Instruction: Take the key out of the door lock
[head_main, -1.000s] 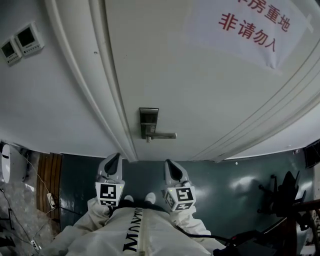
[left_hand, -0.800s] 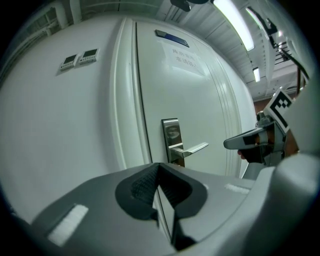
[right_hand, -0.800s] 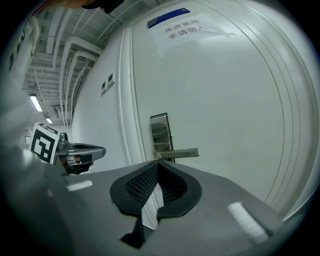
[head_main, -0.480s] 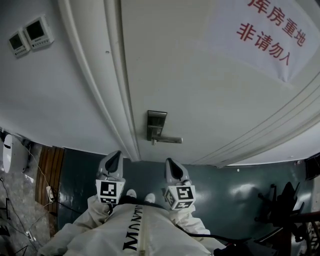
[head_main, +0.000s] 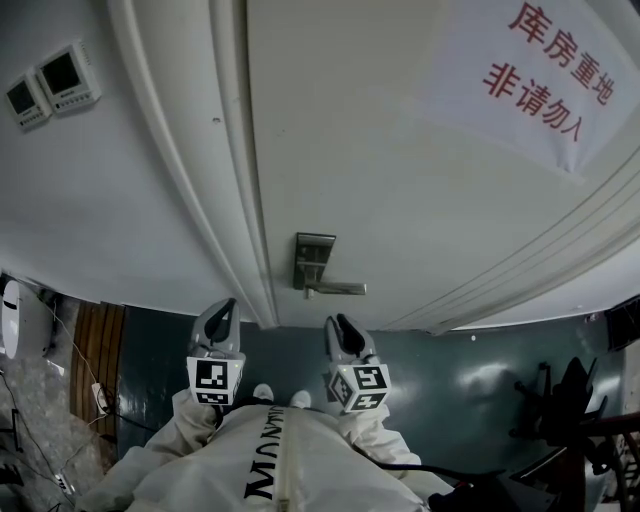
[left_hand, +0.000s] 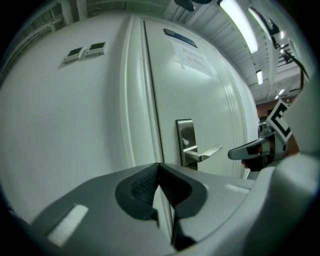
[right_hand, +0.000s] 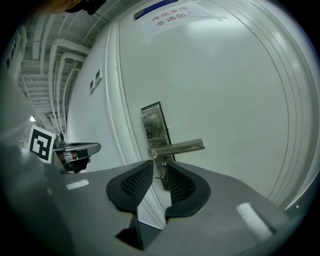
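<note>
Since the earlier frame, the jaws of the right hand-held gripper (head_main: 343, 326) have been opened from closed to a moderate gap, and both hand-held grippers have been brought nearer to the door (head_main: 400, 180). Nothing is held by the right hand-held gripper. The key (right_hand: 161, 170) is only seen through the gap in the right gripper view, well beyond the pads. The left hand-held gripper (head_main: 229, 304) is closed, pad against pad, with nothing between them, and is carried to the left of the right one, aimed at the door frame rather than at the lock. The key is still seated in the lock plate (head_main: 313, 258), just below the lever handle (head_main: 340, 289), and projects from the door toward the near side. The step in hand is judged to be the approach, with the key not yet grasped. For the next move, the right hand-held gripper is to be advanced toward the far side, kept below the lever handle so that the handle is not struck. The open jaws are to be placed on either side of the key head and closed firmly. A straight pull toward the near side is then likely required. A turn of the key may first be needed if it is not in its release position, which cannot be told from these views.
</note>
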